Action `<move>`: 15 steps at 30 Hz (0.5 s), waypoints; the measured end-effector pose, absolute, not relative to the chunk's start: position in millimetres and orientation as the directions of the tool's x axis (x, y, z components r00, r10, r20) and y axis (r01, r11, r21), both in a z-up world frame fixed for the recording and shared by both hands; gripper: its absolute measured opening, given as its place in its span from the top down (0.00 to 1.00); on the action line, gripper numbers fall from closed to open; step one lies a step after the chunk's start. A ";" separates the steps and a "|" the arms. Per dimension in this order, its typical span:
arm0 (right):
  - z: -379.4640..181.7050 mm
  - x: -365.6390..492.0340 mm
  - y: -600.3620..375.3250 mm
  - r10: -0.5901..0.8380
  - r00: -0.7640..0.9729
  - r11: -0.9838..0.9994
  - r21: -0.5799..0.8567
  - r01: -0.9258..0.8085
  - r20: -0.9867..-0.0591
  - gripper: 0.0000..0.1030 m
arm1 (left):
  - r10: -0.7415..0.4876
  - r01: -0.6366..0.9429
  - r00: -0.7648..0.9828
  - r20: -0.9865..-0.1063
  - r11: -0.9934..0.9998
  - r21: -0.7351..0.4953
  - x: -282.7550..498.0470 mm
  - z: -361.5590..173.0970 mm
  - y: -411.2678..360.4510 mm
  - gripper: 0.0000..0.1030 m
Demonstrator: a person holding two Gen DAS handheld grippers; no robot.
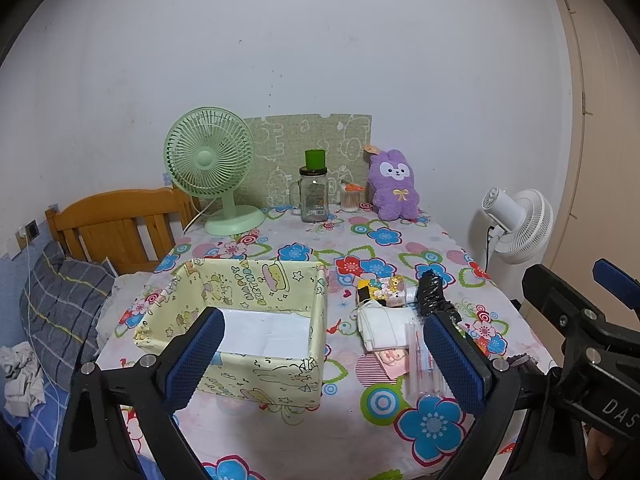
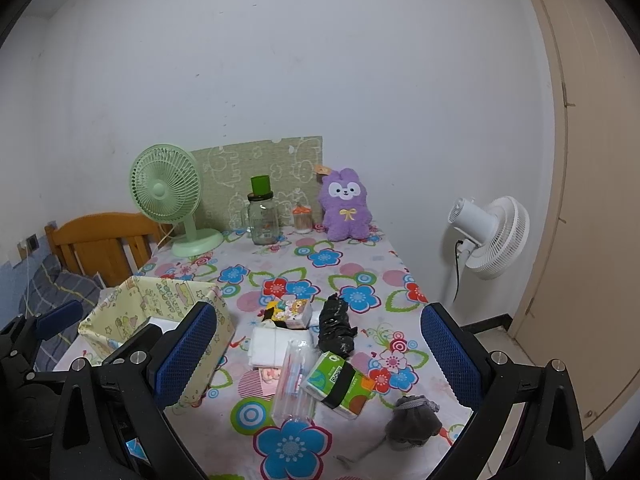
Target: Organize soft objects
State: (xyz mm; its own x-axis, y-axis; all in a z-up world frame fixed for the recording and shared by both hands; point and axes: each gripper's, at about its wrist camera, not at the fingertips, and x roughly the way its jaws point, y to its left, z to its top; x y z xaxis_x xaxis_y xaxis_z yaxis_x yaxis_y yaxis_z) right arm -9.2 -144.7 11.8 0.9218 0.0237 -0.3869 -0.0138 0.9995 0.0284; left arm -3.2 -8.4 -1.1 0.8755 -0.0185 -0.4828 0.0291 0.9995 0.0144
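Your left claw (image 1: 320, 356) and right claw (image 2: 320, 354) both gape wide, gripping nothing, above the flowered tabletop (image 2: 352, 276); the yellow cartoon-print fabric box (image 1: 256, 312) sits beside the pile of small soft packets (image 2: 308, 344).

Black claw (image 1: 320, 356) frames — blue mesh pads (image 1: 454, 364)

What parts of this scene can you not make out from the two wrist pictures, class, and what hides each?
- Yellow fabric box: left wrist view, the left gripper's finger hides the near corner of its floor.
- Green tissue pack: missing from the left view, likely behind that gripper's other finger.
- Jar label: too small in both.
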 end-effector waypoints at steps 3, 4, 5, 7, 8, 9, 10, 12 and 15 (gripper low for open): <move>11.3 -8.9 -144.9 0.024 0.922 1.000 0.024 -0.016 -0.385 0.00 | -0.026 0.036 0.874 -0.486 0.999 0.012 -2.8 -1.9 -9.3 0.03; 11.1 -9.2 -145.1 0.025 0.923 1.000 0.025 -0.016 -0.385 0.00 | -0.028 0.039 0.873 -0.487 0.999 0.012 -1.9 -2.5 -10.1 0.04; 11.2 -9.0 -145.0 0.023 0.922 1.000 0.024 -0.015 -0.386 0.00 | -0.029 0.040 0.872 -0.489 0.999 0.012 -1.2 -3.0 -10.9 0.04; 10.1 -7.7 -146.1 0.025 0.922 1.000 0.026 -0.016 -0.386 0.00 | -0.034 0.045 0.870 -0.491 0.999 0.009 0.9 -4.5 -13.5 0.04; 9.9 -7.5 -146.0 0.025 0.921 1.000 0.027 -0.016 -0.388 0.00 | -0.036 0.047 0.870 -0.491 0.999 0.009 2.0 -5.3 -14.5 0.04; 9.4 -7.0 -146.4 0.027 0.921 0.999 0.029 -0.016 -0.389 0.00 | -0.037 0.048 0.871 -0.489 0.999 0.010 3.1 -6.4 -16.5 0.04; 8.8 -6.0 -146.9 0.030 0.921 0.999 0.030 -0.020 -0.389 0.00 | -0.036 0.049 0.873 -0.487 0.999 0.014 4.0 -7.1 -18.3 0.04; 7.3 -4.0 -148.5 0.029 0.921 0.999 0.026 -0.021 -0.389 0.00 | -0.037 0.054 0.874 -0.484 0.998 0.022 6.1 -8.6 -22.2 0.05; 4.1 0.5 -151.7 0.018 0.919 1.000 0.019 -0.011 -0.393 0.01 | -0.051 0.068 0.867 -0.495 0.998 0.018 11.1 -12.6 -27.9 0.07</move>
State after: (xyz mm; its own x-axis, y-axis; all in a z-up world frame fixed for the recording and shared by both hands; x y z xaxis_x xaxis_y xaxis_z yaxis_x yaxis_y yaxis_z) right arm 0.5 -151.7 4.1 0.9195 0.0179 -0.3927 -0.0112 0.9998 0.0192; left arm 11.1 -27.9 -12.6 0.8674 -0.0505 -0.4950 0.0681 0.9975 0.0175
